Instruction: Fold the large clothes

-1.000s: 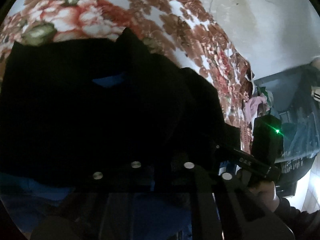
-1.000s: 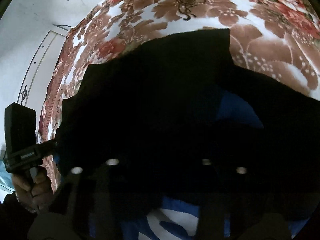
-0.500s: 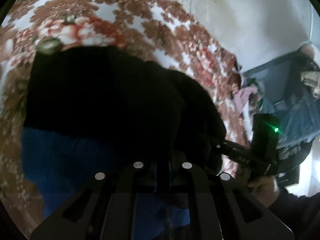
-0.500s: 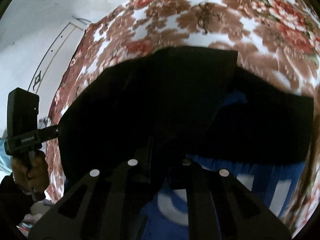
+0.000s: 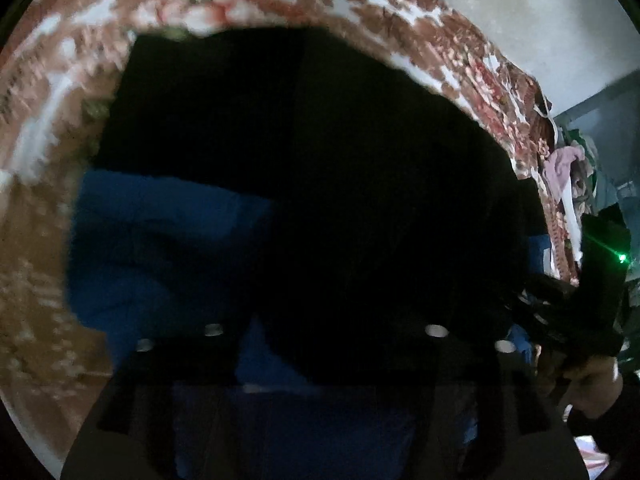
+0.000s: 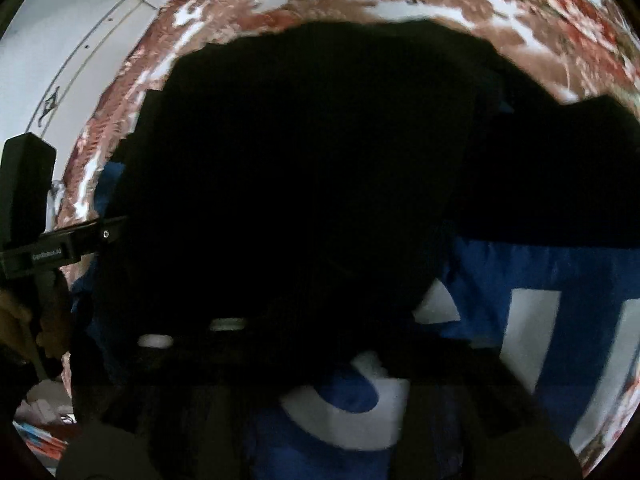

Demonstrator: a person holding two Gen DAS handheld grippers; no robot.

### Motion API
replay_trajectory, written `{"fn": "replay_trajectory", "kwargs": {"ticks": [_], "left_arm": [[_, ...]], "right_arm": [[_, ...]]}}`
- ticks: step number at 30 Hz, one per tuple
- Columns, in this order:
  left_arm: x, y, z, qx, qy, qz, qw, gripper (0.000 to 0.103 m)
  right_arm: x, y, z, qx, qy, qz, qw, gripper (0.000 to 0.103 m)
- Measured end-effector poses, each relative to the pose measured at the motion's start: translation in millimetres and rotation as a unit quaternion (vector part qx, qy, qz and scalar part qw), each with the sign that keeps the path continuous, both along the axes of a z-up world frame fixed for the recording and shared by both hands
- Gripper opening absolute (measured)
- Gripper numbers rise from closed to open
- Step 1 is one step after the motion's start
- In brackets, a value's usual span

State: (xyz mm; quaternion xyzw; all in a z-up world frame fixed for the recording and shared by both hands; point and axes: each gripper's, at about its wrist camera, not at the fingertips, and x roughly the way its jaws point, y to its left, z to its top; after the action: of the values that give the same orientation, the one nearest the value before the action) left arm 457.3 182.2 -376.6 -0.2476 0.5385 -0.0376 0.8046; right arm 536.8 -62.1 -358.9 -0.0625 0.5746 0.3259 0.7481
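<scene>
Down on the floral bedspread (image 5: 436,60) lies the black and blue garment (image 5: 320,160), filling most of both wrist views. Its black part is folded over toward the far side, with a fairly straight far edge lying left to right across the bed, so the long axis of the folded bundle reads as left-right. The blue part with large white lettering (image 6: 532,320) shows on the near side, under the black layer; which end is the collar cannot be told in the dark and blur.

The left gripper (image 5: 320,344) sits over the near edge of the cloth, its jaws spreading apart at this moment; black fabric lies between the fingers, but no pad is seen pressing it. The right gripper (image 6: 320,360) is likewise opening, already wide, with black cloth and the white lettering between and below its fingers, apparently let go.

In the left view the right gripper's body and the hand (image 5: 592,384) holding it show at the right edge, near a heap of pinkish clothes (image 5: 564,164).
</scene>
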Motion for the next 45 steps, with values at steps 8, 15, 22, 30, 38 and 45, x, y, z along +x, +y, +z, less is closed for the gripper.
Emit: {"fn": "replay_trajectory", "kwargs": {"ticks": [8, 15, 22, 30, 38, 45], "left_arm": [[-14, -11, 85, 0.158, -0.091, -0.011, 0.9832, 0.08], [9, -78, 61, 0.166, -0.077, -0.121, 0.9755, 0.084], [16, -89, 9, 0.178, -0.039, -0.116, 0.9763, 0.085], [21, -98, -21, 0.236, -0.007, -0.127, 0.9633, 0.091], [-12, -78, 49, 0.243, -0.032, -0.076, 0.9667, 0.093], [-102, -57, 70, 0.207, 0.012, -0.042, 0.9774, 0.095]], "right_arm": [[2, -8, 62, -0.045, -0.134, -0.005, 0.99, 0.088], [4, 14, 25, -0.086, -0.147, 0.017, 0.985, 0.088], [1, 7, -18, -0.124, -0.129, 0.024, 0.984, 0.09], [-3, 7, -30, -0.139, -0.147, 0.039, 0.979, 0.096], [-24, -34, 32, -0.097, -0.123, 0.004, 0.988, 0.097], [-90, -93, 45, -0.107, -0.069, -0.005, 0.992, 0.097]]}}
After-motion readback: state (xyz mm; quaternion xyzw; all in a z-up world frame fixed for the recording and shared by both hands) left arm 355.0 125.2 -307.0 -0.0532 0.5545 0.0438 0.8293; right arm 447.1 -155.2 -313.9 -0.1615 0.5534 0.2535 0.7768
